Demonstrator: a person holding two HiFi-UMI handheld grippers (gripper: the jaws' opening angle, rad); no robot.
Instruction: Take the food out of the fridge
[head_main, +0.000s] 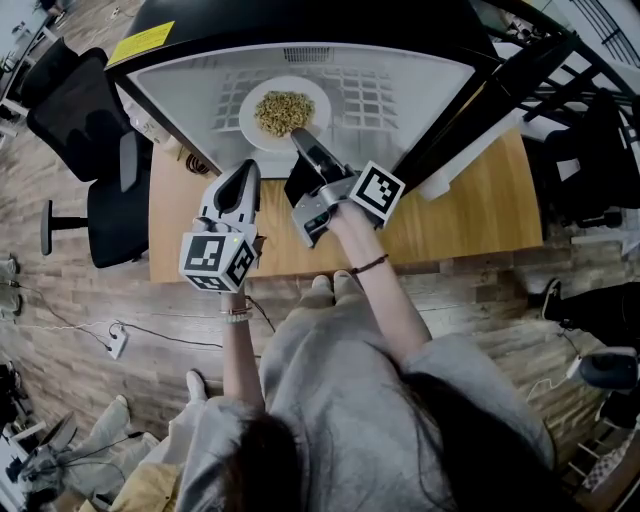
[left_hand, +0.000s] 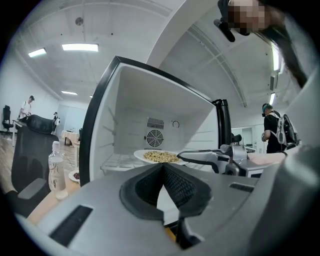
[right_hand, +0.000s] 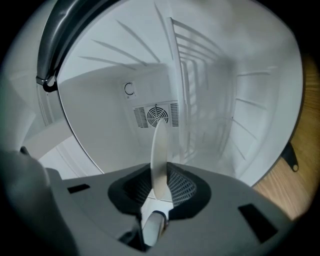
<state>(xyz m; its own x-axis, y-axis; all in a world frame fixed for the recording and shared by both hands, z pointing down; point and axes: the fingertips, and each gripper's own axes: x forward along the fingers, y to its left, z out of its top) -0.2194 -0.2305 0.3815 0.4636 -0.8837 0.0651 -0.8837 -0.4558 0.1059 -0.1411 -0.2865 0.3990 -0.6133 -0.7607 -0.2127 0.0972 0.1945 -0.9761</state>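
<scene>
The right hand-held gripper (head_main: 302, 142) is clamped on the near rim of the plate (head_main: 250, 108) of food (head_main: 283, 112), at the middle of the shelf (head_main: 372, 100) inside the open fridge (head_main: 430, 90). The left hand-held gripper (head_main: 243, 172) hangs clenched and empty near the front edge of the surface (head_main: 480, 215). Gripped by one thin edge, the plate could sag or slip while drawn out, spilling the loose food.

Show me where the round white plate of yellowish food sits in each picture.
Head view: the round white plate of yellowish food sits upper centre inside the white fridge, right gripper clamped on its near rim.
Left gripper view: plate at centre, inside the fridge.
Right gripper view: edge-on, a white sliver between the jaws.
Shared landmark: the vent grille on the fridge's back wall.
</scene>
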